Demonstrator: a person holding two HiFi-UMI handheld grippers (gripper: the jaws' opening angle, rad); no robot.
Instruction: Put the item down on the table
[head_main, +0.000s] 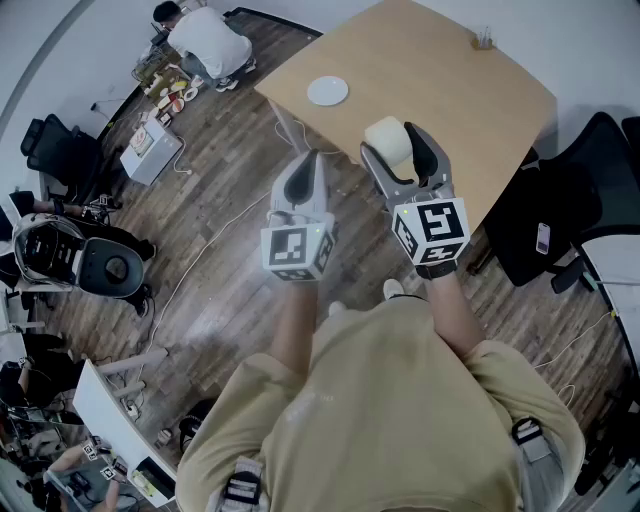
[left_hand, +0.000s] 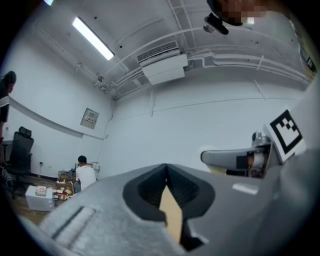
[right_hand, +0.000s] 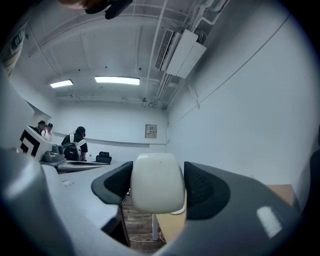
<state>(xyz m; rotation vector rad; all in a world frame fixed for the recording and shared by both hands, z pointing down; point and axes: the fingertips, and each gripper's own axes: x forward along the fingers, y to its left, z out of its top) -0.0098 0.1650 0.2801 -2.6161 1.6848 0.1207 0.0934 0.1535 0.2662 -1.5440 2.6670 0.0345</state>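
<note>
Cream-white and smooth, the rounded item (right_hand: 154, 182) sits between the jaws of my right gripper (head_main: 398, 150). Its black pads stand wide apart and press on the item's two sides. The item is up in the air over the near edge of the light wooden table (head_main: 470, 110), not resting on it. My left gripper (head_main: 306, 168) hangs just beside it on the left, out over the dark plank floor (head_main: 230, 230), its jaws brought together on nothing. On the table a white round plate (head_main: 327, 91) lies well apart from the item, off toward the table's left corner. A small clear thing (head_main: 484, 38) that I cannot identify stands near the far edge. A black office chair (head_main: 560, 215) crowds the table's right side, close to my right arm. Far off to the left a person in a white top (head_main: 210, 42) crouches among clutter, with a white box (head_main: 152, 150) on the floor nearby. Only the head view shows the chair and how the table is laid out. The right gripper view adds a strip of tabletop under the item, people (right_hand: 75, 142) by the far wall and a small wall panel (right_hand: 150, 131). The left gripper view alone shows the ceiling air-conditioning unit (left_hand: 165, 67), and my right gripper's marker cube (left_hand: 286, 134) from the side.
</note>
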